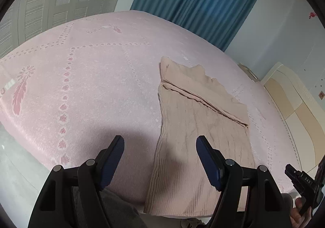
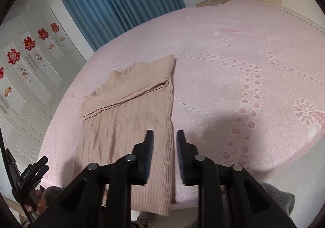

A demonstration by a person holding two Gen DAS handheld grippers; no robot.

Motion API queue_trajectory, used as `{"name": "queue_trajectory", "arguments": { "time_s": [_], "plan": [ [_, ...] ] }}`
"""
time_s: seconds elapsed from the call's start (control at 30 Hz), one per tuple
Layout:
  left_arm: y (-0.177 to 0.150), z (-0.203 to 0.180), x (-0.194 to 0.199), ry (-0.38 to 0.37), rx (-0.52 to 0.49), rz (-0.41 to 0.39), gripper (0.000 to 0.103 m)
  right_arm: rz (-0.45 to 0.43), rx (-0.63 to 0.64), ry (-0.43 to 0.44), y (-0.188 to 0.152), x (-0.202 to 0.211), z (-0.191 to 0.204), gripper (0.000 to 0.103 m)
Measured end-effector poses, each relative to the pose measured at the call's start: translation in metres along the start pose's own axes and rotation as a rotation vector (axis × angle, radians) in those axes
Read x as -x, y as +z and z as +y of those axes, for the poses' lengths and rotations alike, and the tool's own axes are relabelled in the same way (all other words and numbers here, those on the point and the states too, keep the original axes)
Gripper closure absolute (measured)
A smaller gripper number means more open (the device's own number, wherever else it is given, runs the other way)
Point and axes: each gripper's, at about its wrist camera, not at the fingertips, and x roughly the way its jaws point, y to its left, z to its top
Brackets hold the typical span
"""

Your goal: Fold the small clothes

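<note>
Item: beige knit sweater (image 1: 195,126), flat on the pink bed (image 1: 91,85), sleeves folded across the chest, hem at the near edge.
Left tongs (image 1: 160,142): jaws wide apart, empty, above the sweater's left edge.
Right tongs (image 2: 165,136): jaws narrowly parted, empty, over its right edge.
Risks, as judged: uneven grips at the hem would skew the fold; pinching one knit layer would leave the lower behind; lifting could unsettle the sleeves.
</note>
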Motion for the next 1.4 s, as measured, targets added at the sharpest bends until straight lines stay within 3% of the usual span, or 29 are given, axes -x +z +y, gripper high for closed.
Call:
{"name": "queue_trajectory", "arguments": {
  "time_s": [0.33,0.53,0.67,0.8,0.87,0.97,1.3,1.4],
  "plan": [
    [-0.015,-0.003,0.005,-0.016,0.016,0.004,0.032,-0.078,0.188,-0.059,-0.028,0.02,0.02,0.075],
    [-0.017,-0.007,0.003,-0.018,0.004,0.014,0.032,-0.091,0.21,-0.022,-0.048,0.02,0.012,0.075],
    [-0.018,-0.004,0.004,-0.041,0.017,0.043,0.031,-0.049,0.223,-0.003,-0.061,0.006,0.008,0.075],
    [-0.036,0.002,-0.003,0.058,-0.056,0.053,0.032,-0.03,0.197,0.017,-0.067,-0.004,0.004,0.075],
    [-0.041,0.006,-0.004,0.03,-0.055,0.078,0.032,-0.02,0.179,0.02,-0.066,-0.008,0.003,0.075],
    [-0.042,0.005,0.004,0.008,-0.067,0.036,0.031,-0.019,0.174,0.031,-0.068,-0.011,0.004,0.075],
    [-0.058,-0.016,-0.025,0.042,-0.233,0.077,0.031,0.001,0.188,0.031,-0.072,-0.033,0.015,0.075],
    [-0.059,-0.022,-0.032,0.035,-0.259,0.095,0.032,0.012,0.226,-0.007,-0.074,-0.04,0.023,0.075]
  ]
}}
